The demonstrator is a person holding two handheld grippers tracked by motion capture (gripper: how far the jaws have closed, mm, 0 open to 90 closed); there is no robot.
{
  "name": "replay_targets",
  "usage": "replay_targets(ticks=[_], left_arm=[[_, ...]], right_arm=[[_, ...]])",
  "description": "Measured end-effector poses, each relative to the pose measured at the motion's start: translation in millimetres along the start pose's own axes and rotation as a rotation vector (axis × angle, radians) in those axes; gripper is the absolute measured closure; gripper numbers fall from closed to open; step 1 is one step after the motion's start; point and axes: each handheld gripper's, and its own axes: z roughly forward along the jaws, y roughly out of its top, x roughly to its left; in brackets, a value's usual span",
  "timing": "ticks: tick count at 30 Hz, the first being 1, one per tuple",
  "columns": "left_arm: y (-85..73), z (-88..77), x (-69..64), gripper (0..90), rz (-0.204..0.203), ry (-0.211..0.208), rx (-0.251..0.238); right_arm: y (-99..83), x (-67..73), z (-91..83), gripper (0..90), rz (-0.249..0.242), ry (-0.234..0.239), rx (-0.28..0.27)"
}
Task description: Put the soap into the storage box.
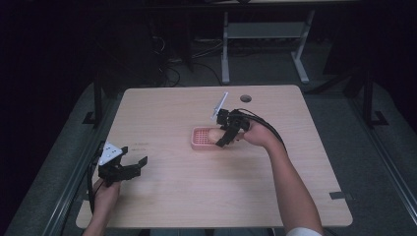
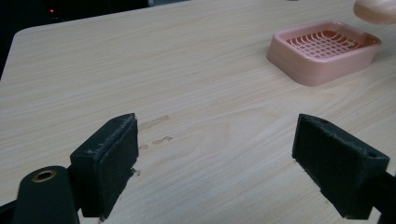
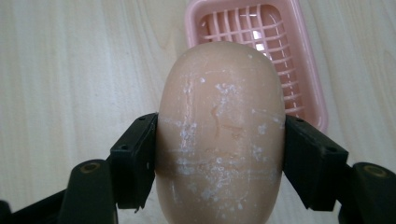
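At the near edge of the pale wood-grain counter (image 1: 196,196), the left claw (image 1: 134,156) rests with jaws spread wide, holding nothing. Farther out, the right claw (image 3: 219,149) clamps a rounded, peach-coloured bar of soap (image 3: 220,135) just above the pink plastic slatted soap dish (image 3: 285,56). The dish looks empty; setting the soap into it and letting go appear to remain.

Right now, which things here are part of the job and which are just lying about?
In the job:
- soap bar, gripped in the right tongs
- pink soap dish, under the bar
- left tongs, open, idle near the table edge

Lying about:
- white desk frame behind the table
- floor cables
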Motion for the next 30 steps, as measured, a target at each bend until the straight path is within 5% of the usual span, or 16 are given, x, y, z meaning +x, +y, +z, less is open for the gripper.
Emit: replay_targets(ticks=[20, 30], left_arm=[[0.2, -0.1, 0.5, 14.2, -0.004, 0.001, -0.003], [0.2, 0.8, -0.1, 14.2, -0.002, -0.002, 0.000]], right_arm=[[34.7, -12.1, 3.8, 31.7, -0.039, -0.002, 0.019], [37.3, -18.0, 20.6, 31.6, -0.026, 0.021, 0.037]])
